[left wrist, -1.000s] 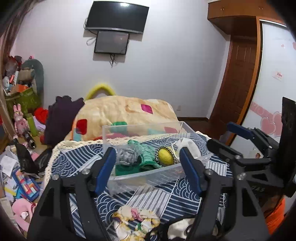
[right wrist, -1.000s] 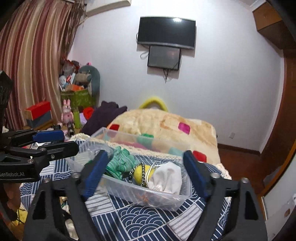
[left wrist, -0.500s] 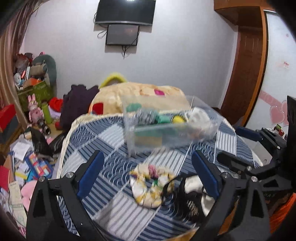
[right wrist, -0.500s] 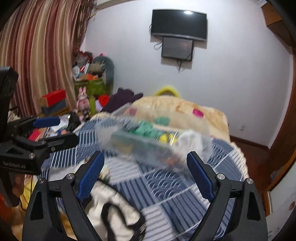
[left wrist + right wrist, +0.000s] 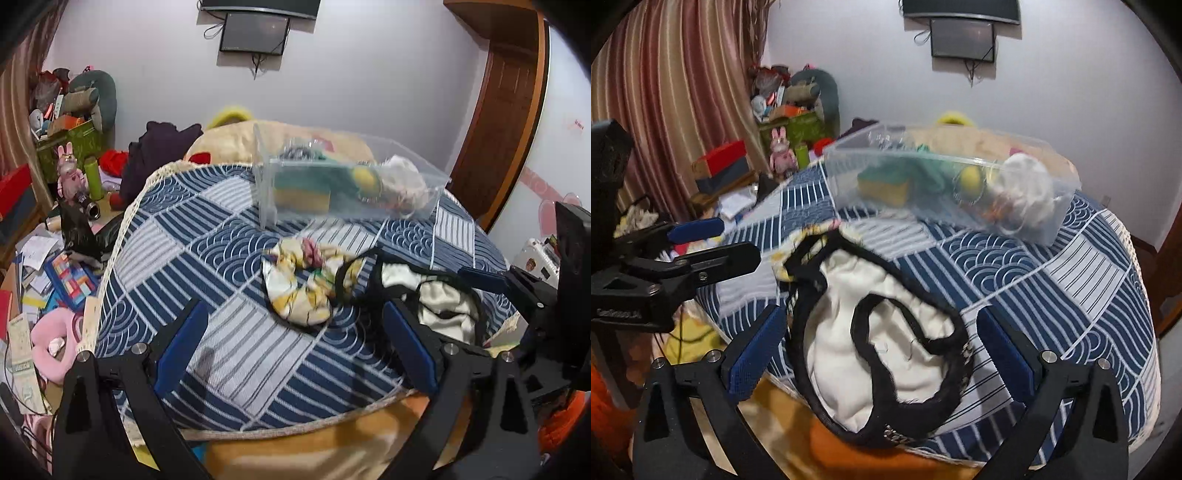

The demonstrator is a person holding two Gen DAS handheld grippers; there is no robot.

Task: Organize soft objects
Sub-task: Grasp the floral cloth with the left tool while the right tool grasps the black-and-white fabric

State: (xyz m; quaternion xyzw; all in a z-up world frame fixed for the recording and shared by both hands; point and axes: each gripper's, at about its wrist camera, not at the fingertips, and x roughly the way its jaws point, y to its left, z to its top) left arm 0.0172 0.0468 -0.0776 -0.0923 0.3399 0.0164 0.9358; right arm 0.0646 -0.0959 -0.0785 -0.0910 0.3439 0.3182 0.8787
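Note:
A clear plastic bin (image 5: 413, 206) (image 5: 846, 162) stands at the far side of the blue patterned cloth (image 5: 207, 251) and holds a green-yellow sponge (image 5: 303, 194), a yellow ball (image 5: 971, 179) and a white cloth. A floral yellow-white fabric piece (image 5: 295, 284) lies in front of my open left gripper (image 5: 295, 347). A white cloth with black trim (image 5: 886, 350) lies between the fingers of my open right gripper (image 5: 882, 350), untouched as far as I can tell. It also shows in the left wrist view (image 5: 439, 299).
The round table's near edge runs just under both grippers. Left of it the floor is cluttered with papers, a pink cushion (image 5: 51, 339), toys and boxes (image 5: 720, 162). A striped curtain (image 5: 665, 92) hangs at left; a wooden door (image 5: 506, 110) is at right.
Both grippers have pulled back and tilted down from the bin toward the near edge of the table. The loose fabric pieces now lie right in front of them. Both stay open.

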